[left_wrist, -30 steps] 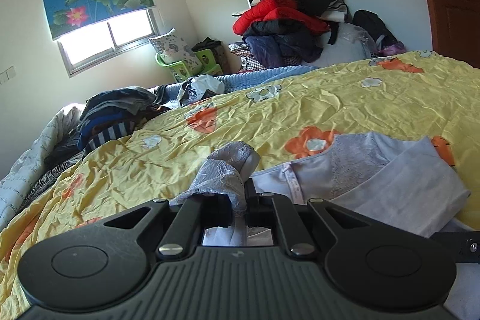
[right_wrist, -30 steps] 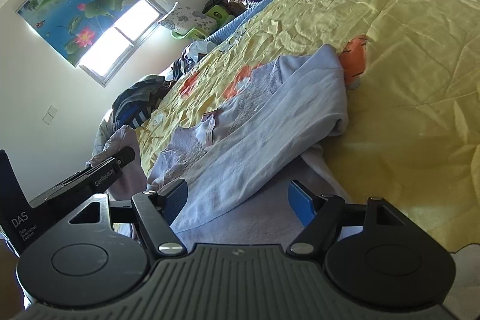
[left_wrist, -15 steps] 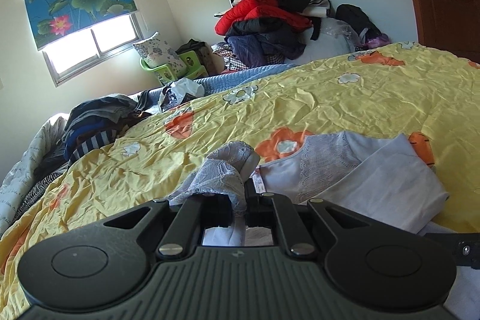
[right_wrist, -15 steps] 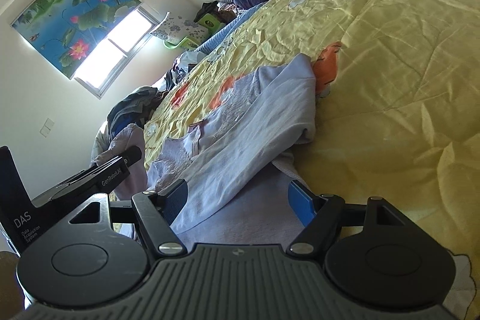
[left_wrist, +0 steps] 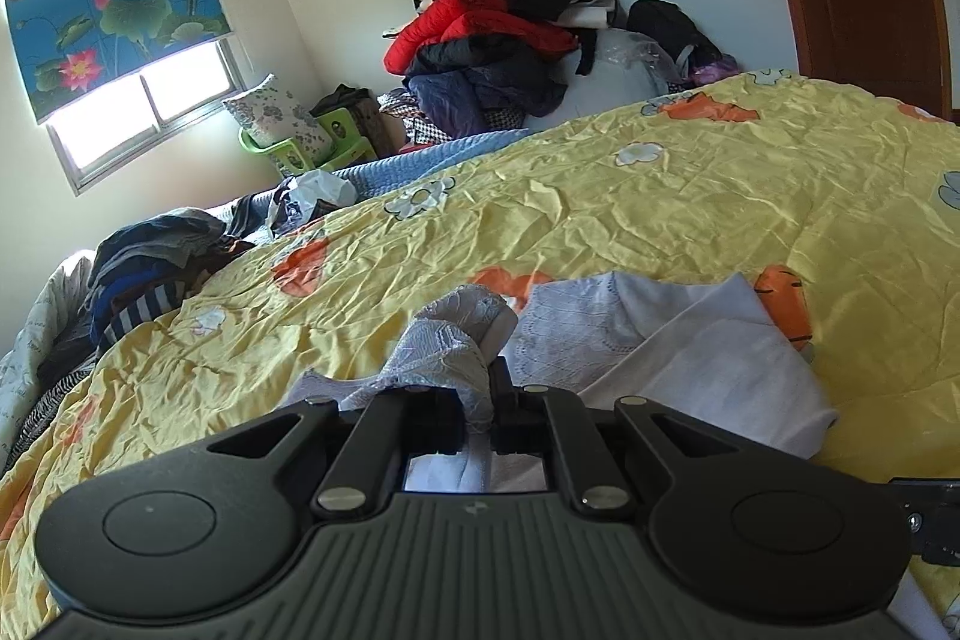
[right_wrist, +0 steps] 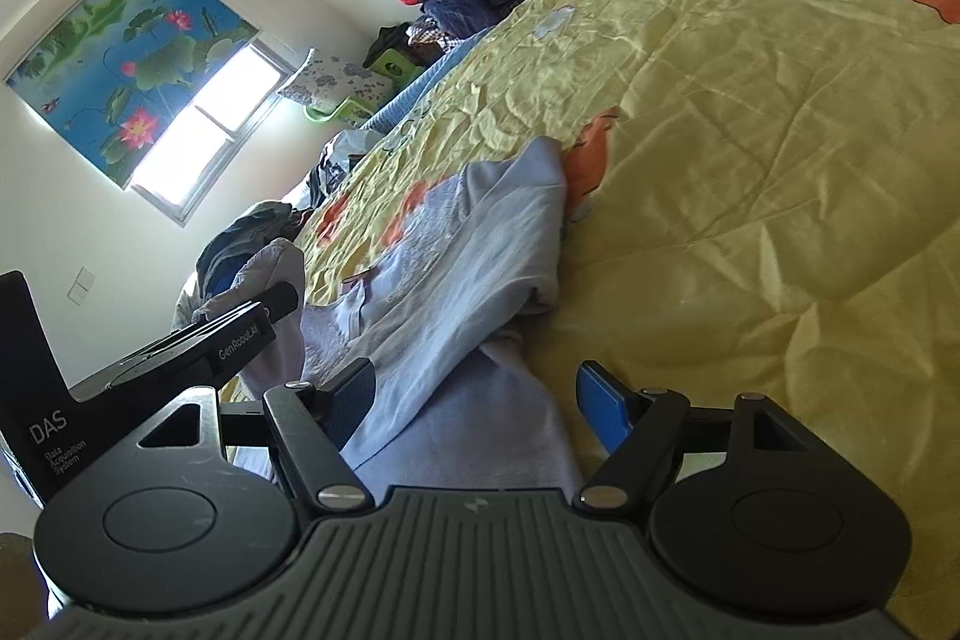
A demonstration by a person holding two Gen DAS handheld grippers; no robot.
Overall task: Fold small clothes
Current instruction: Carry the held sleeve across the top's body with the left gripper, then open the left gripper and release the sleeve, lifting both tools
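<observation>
Left wrist view: the left claw (left_wrist: 477, 415) is clamped tight on a lacy bunch of the pale lilac garment (left_wrist: 690, 352), the cloth puffing up over its tips toward 12 o'clock. The rest of that garment trails off to 2 o'clock across the yellow flowered quilt (left_wrist: 660, 220), one plain panel lapped over the lace part, so I'd say a first fold is in and the piece is far from a neat packet. Over on the right wrist view, the right claw (right_wrist: 477, 403) stands wide, blue pads (right_wrist: 603, 403) apart, nothing pinched; the garment runs from between them up toward 12 o'clock, its folded edge near the left pad. The left claw shows at 9 o'clock with its gathered corner. What's left, by my reckoning: smoothing, more folds, and the heaps of clothes (left_wrist: 480, 40) by the wall, untouched.
</observation>
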